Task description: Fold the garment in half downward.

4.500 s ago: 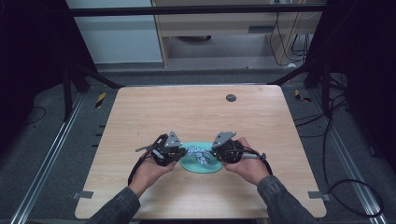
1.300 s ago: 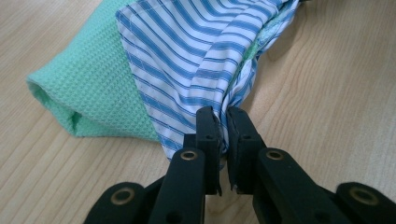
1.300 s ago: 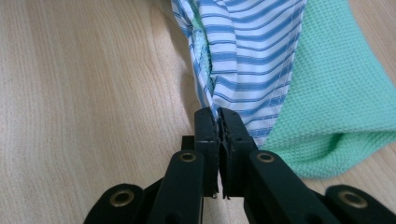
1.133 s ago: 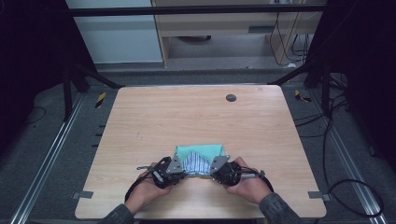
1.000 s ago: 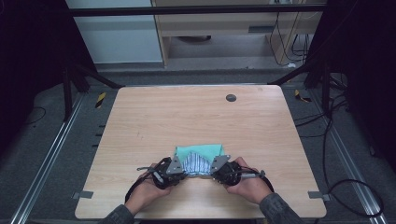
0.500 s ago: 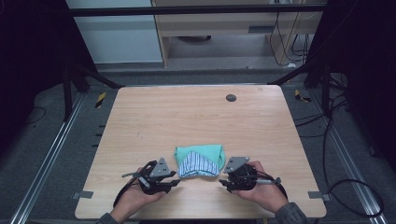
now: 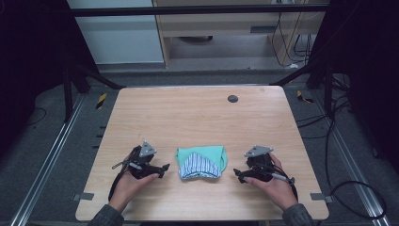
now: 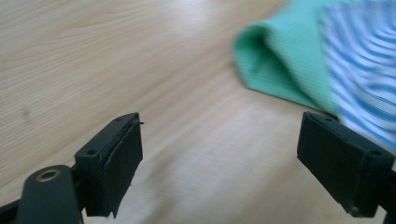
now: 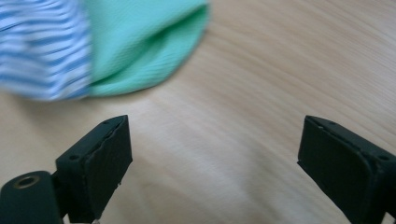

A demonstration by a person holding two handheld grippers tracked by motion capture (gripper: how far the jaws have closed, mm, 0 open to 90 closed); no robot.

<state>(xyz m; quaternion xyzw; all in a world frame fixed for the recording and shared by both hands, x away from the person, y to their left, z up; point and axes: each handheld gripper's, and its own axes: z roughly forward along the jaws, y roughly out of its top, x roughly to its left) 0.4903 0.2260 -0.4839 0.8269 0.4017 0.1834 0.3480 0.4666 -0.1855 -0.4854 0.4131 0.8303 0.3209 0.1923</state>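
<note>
A folded cloth [image 7: 201,162], green with a blue-and-white striped flap, lies on the wooden table [image 7: 197,113] near its front edge. My left gripper [image 7: 163,168] rests just left of the cloth, a small gap apart; its jaws have just been opening and stand open with nothing between them. In the left gripper view the cloth [image 8: 299,60] lies up and to the right of the left gripper [image 8: 233,163]. My right gripper [image 7: 238,176] sits right of the cloth, its jaws also just opened, and it holds nothing. In the right gripper view the cloth [image 9: 121,46] lies at upper left of the right gripper [image 9: 212,168].
A small dark round mark [image 7: 232,99] sits near the table's far edge. Metal frame rails [image 7: 51,155] run along both sides of the table. Cables [image 7: 348,188] trail on the floor at the right.
Both grippers have let go of the cloth and pulled apart, the left one leftward and the right one rightward. Their jaws went from shut to open. The cloth stays folded in place.
</note>
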